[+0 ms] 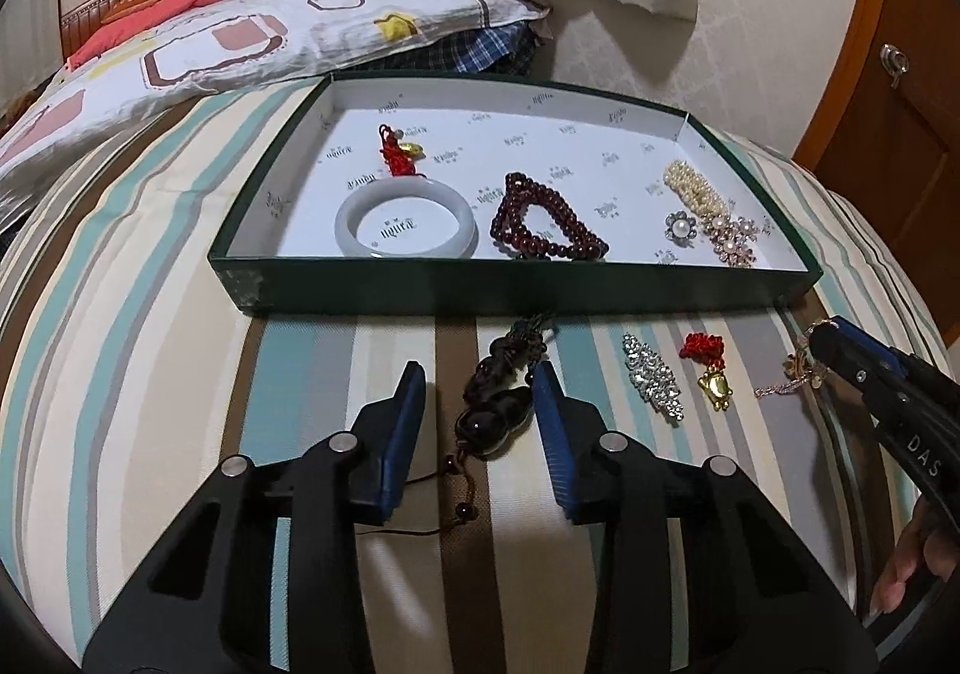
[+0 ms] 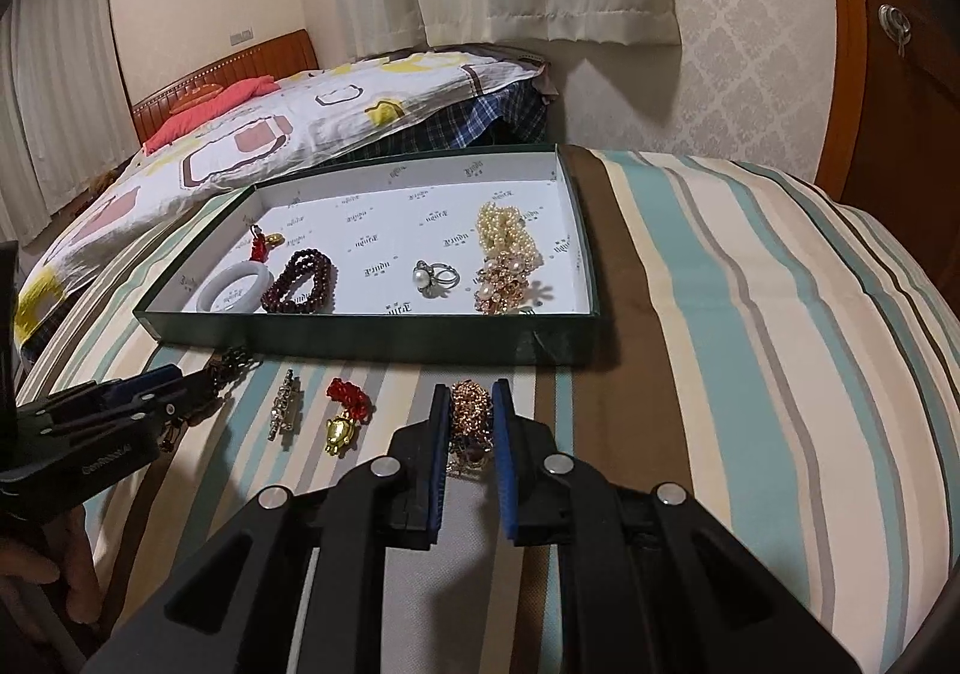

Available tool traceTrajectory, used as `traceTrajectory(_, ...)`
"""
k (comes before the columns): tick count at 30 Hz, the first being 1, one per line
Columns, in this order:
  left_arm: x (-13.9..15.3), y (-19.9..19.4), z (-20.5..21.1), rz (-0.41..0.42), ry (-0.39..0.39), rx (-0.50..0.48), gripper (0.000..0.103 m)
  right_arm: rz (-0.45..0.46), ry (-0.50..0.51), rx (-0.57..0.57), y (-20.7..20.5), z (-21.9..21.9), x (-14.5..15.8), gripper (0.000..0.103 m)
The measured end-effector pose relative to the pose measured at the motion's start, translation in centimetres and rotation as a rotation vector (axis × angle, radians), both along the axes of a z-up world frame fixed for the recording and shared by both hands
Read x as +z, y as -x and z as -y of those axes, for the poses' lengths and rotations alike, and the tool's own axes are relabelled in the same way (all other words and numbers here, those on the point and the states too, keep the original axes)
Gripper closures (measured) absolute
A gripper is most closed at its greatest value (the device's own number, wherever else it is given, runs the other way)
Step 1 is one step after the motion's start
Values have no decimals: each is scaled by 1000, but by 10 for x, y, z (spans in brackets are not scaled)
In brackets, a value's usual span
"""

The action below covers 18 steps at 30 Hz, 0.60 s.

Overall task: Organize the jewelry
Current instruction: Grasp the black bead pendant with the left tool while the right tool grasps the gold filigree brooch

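A dark green tray point(image 1: 420, 287) point(image 2: 360, 341) on the striped bed holds a white bangle point(image 1: 405, 218), a dark red bead bracelet point(image 1: 543, 227), a red-knot gold charm point(image 1: 399, 152), pearls point(image 1: 696, 185), a pearl ring point(image 2: 435, 278) and a gold flower brooch point(image 2: 504, 284). In front of it lie a dark gourd pendant point(image 1: 495, 404), a crystal clip point(image 1: 654, 377) and a red-knot gold charm point(image 1: 711, 374) point(image 2: 342, 419). My left gripper point(image 1: 477, 380) is open around the gourd pendant. My right gripper point(image 2: 471, 398) has its jaws close around a rose-gold bracelet point(image 2: 471, 410) on the cover.
The striped cover point(image 2: 750, 314) drops away to the right and front. A patterned pillow point(image 1: 240, 38) lies behind the tray. A wooden cabinet point(image 1: 888, 92) stands at the right, curtains and wall behind.
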<state>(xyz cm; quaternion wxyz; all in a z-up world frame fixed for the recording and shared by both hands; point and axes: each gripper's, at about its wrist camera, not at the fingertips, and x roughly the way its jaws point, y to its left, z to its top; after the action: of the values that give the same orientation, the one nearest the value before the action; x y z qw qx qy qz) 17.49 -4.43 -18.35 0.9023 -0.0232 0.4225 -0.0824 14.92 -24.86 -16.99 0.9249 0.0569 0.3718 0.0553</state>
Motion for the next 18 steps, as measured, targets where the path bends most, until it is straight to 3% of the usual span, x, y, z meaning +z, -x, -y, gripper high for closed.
traceTrajectory(4,-2,-2,1,-16,0,-8,75,-2,-1,1,0,0,0,88)
traceTrajectory(18,-3,-2,1,-20,-6,-14,74,-8,-5,7,0,-2,-1,88)
